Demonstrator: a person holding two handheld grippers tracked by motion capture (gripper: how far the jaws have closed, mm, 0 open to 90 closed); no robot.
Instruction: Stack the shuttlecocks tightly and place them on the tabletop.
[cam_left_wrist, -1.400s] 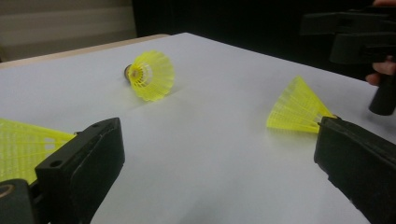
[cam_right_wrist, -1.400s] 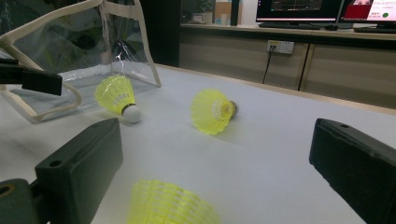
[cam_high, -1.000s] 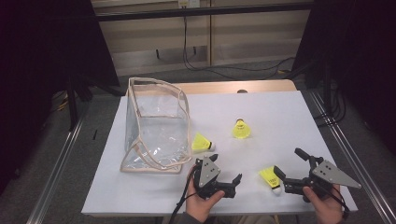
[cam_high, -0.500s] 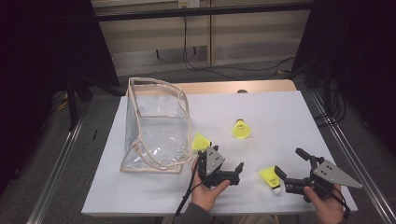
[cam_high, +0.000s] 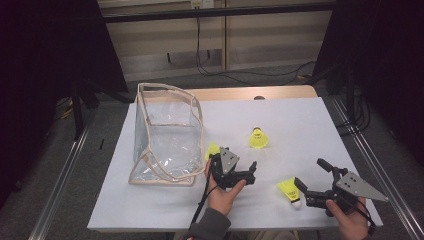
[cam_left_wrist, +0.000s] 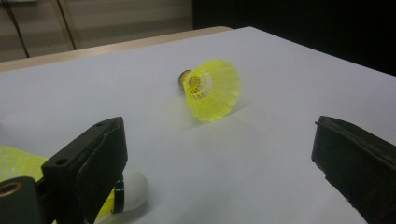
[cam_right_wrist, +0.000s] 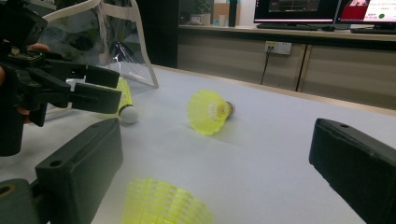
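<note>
1. The left gripper (cam_high: 239, 169) is hovering low over the white worktop (cam_high: 310, 125), its jaws standing wide with nothing between them.
2. A yellow shuttlecock (cam_left_wrist: 14, 175) with a mesh skirt and a white rounded tip is lying on its side just beside the left jaw, close to the clear bag (cam_high: 167, 135).
3. A second shuttlecock (cam_high: 258, 138), dark-tipped, is lying farther up the worktop, well apart from both grippers.
4. The right gripper (cam_high: 312, 181) is sitting near the front edge, jaws spread wide and empty, with a third shuttlecock (cam_high: 289, 190) lying just beside its left jaw.
</note>
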